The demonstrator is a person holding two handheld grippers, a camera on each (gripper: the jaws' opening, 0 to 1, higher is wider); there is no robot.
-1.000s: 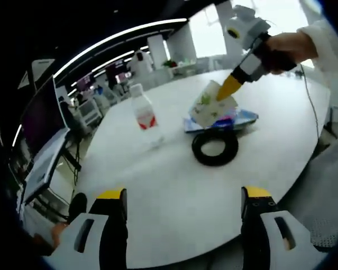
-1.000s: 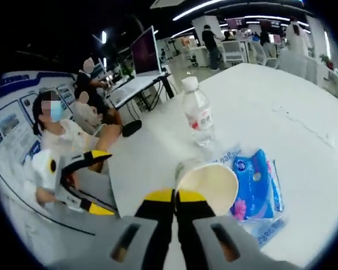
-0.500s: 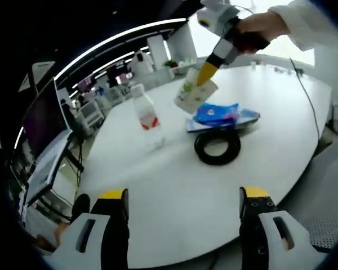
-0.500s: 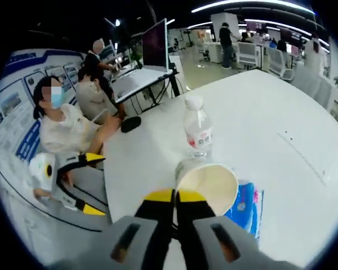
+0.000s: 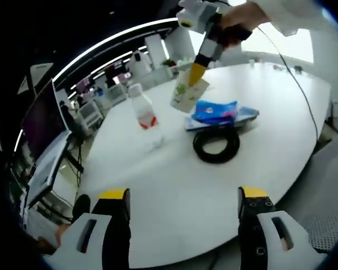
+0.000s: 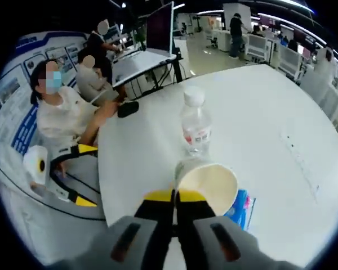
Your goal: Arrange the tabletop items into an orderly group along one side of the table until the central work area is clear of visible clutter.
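The right claw (image 6: 175, 198) is clenched on the rim of the cup (image 6: 205, 187), and over the last second that cup has gone up and across. In the left gripper view it sat low against the blue pack (image 5: 215, 111) a moment back; now the cup (image 5: 188, 93) hangs clear of it, upper centre of the frame, between pack and bottle (image 5: 145, 114). The right claw (image 5: 198, 72) comes down on it from above with a person's hand behind.

The right gripper view agrees: the bottle (image 6: 195, 125) has slid to centre frame just past the cup, while the pack (image 6: 239, 207) has dropped to a sliver at lower right. My read is the cup is being carried towards the bottle to start the group there, but the centre of the desk (image 5: 174, 185) isn't cleared yet.

The left claw (image 5: 180, 197) is at bottom of its frame, jaws spread wide, holding nothing.

Materials: the cup is thin paper, cream inside, leafy green print outside, a light tapered cone that could crush at the rim. The bottle is clear ribbed plastic, white cap, red label. The pack is soft, crinkly blue film, lying flat. The black ring (image 5: 216, 145) looks like matt rubber, flat on the smooth white round desk.
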